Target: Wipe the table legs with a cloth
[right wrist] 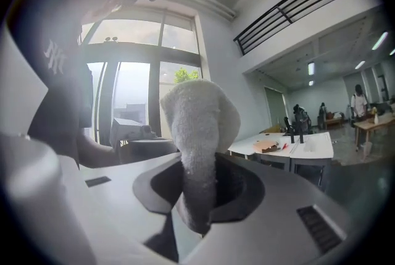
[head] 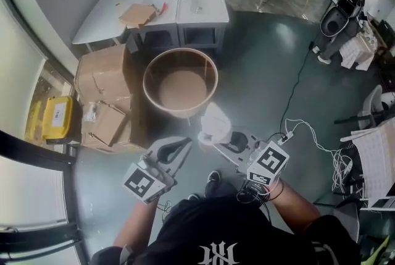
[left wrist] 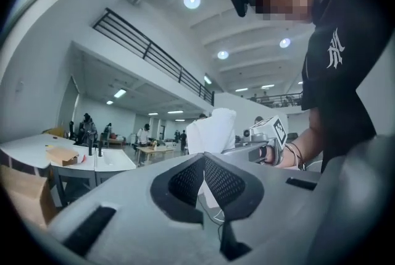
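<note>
My right gripper [head: 212,138] is shut on a white cloth [head: 216,122], held in the air just in front of a round wooden table [head: 180,81]. In the right gripper view the cloth [right wrist: 200,128] stands up from between the jaws and hides the fingertips. My left gripper [head: 185,144] is beside it on the left, jaws together with nothing between them [left wrist: 202,160]. From the left gripper view the cloth [left wrist: 210,130] and the right gripper [left wrist: 266,136] show just ahead. The round table's legs are hidden under its top.
Cardboard boxes [head: 105,94] and a yellow case [head: 57,117] lie left of the round table. Two white tables [head: 176,4] stand behind it, their grey legs [head: 133,42] showing. White cables [head: 315,143] trail on the floor at the right, near a chair [head: 376,103].
</note>
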